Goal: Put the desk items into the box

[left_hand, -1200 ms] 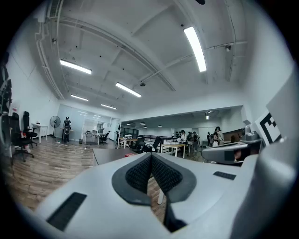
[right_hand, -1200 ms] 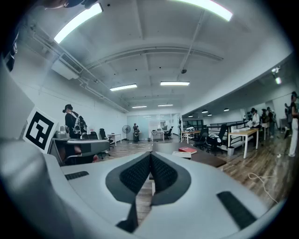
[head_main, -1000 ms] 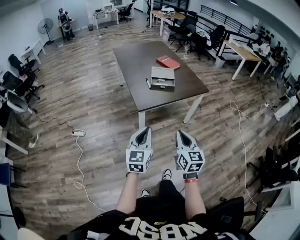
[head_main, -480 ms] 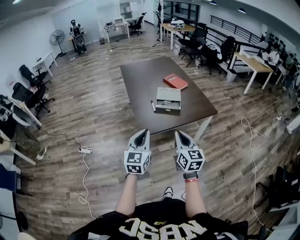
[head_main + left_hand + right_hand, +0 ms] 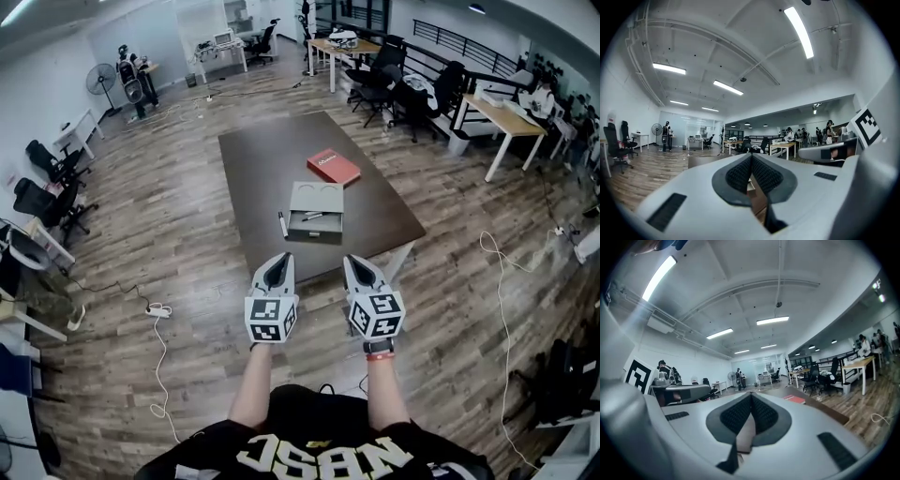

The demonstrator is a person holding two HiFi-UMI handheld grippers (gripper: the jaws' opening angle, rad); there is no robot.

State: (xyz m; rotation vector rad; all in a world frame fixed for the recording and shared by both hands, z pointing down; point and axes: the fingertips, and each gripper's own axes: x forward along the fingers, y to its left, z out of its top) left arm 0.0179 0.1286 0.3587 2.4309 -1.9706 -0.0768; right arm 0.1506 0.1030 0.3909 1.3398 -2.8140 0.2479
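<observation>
A dark brown table [image 5: 262, 159] stands ahead on the wood floor. On it lies an open grey box [image 5: 315, 213] with a pen inside. A marker [image 5: 282, 224] lies just left of the box, and a red book [image 5: 333, 168] lies beyond it. My left gripper [image 5: 279, 262] and right gripper [image 5: 354, 263] hang side by side in the air short of the table's near edge, both shut and empty. In the left gripper view the left gripper [image 5: 751, 157] has its pads together. The right gripper [image 5: 751, 395] looks the same, and the red book [image 5: 794, 399] shows beyond it.
A power strip [image 5: 157, 309] and its cable lie on the floor to the left. Another cable [image 5: 502, 281] trails at the right. Office chairs [image 5: 47, 187] stand at the left wall, and desks with chairs [image 5: 403, 84] stand behind the table.
The person has come nearer the table, so the gripper tips now reach its near edge in the head view. Both grippers stay shut and side by side.
</observation>
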